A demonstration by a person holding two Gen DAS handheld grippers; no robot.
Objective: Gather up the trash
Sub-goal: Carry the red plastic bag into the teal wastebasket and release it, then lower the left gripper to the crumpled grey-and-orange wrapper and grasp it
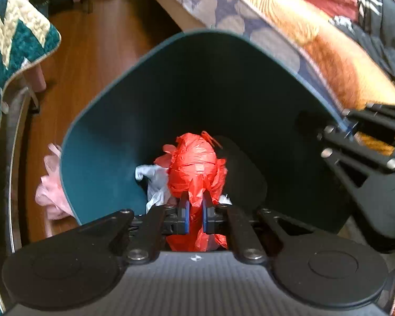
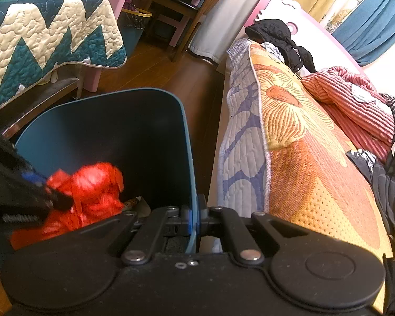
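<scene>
I have the left gripper (image 1: 196, 217) closed down to a narrow gap on a crumpled red plastic bag (image 1: 197, 166); in the left wrist view its blue pads pinch the bag's lower folds just below centre frame, and the bulk of the bag stands beyond the fingertips, its long axis running up the frame, straight out along the line of the fingers. The bag hangs inside the mouth of the dark teal bin (image 1: 105, 142), which fills the middle of that view; a scrap of white plastic (image 1: 155, 181) lies in the bin at the bag's left. A pink bag (image 1: 51, 192) lies on the wooden floor (image 1: 92, 52) outside the bin wall, at lower left of the frame.

My right gripper (image 2: 194, 217) is fully closed on the bin's rim; in the right wrist view the thin blue wall edge runs up between its pads at lower centre, so this hand steadies the bin while the left one delivers. From that view the red bag shows blurred at lower left, within the bin walls and below the rim line.

I judge the coming move to be a release; the bag is already over the bin's interior, so opening the left jaws should let it fall beside the white scrap; the pink bag looks left to collect, nearer my left hand.
</scene>
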